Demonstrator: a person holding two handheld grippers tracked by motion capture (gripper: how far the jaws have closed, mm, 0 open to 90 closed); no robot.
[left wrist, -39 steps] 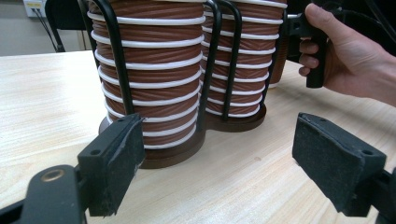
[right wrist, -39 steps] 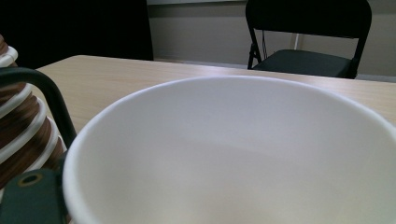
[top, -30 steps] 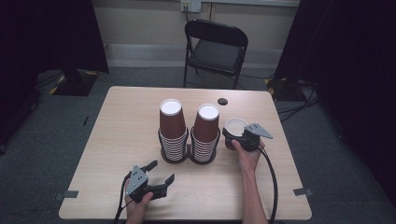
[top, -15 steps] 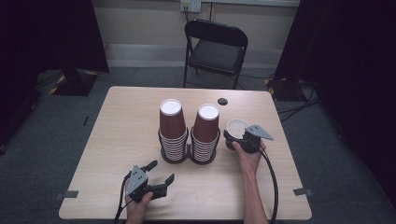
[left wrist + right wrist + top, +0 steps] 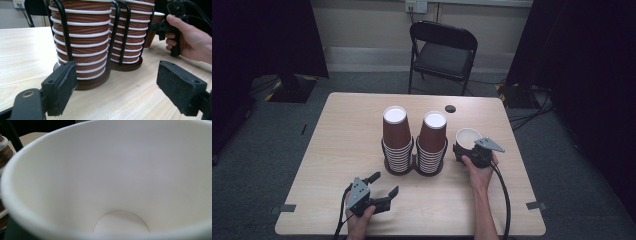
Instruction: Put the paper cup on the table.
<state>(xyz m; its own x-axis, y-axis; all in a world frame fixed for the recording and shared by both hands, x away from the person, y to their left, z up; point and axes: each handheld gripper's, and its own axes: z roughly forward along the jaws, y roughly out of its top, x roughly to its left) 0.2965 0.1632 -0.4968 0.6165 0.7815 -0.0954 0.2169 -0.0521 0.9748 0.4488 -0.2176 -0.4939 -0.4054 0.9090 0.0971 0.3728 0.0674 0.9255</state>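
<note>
Two tall stacks of brown ribbed paper cups, one on the left [image 5: 396, 135] and one on the right [image 5: 433, 140], stand in a black wire holder [image 5: 63, 32] at the table's middle. A single brown cup [image 5: 468, 136] with a white inside [image 5: 112, 182] stands upright just right of them. My right gripper [image 5: 463, 149] is against its near side. Its jaws have just been closing with the cup at them, but the pads are hidden. My left gripper [image 5: 386, 183] rests open near the front edge, its pads [image 5: 62, 85] wide apart and aimed at the stacks.
The wooden table [image 5: 337, 150] has a small dark round disc [image 5: 450, 108] at its far edge. A black folding chair [image 5: 444, 50] stands beyond the table. A cable [image 5: 504, 200] trails from the right gripper toward the front edge.
The single cup and the right gripper have shifted only slightly. The left gripper and the stacks have stayed where they were.
</note>
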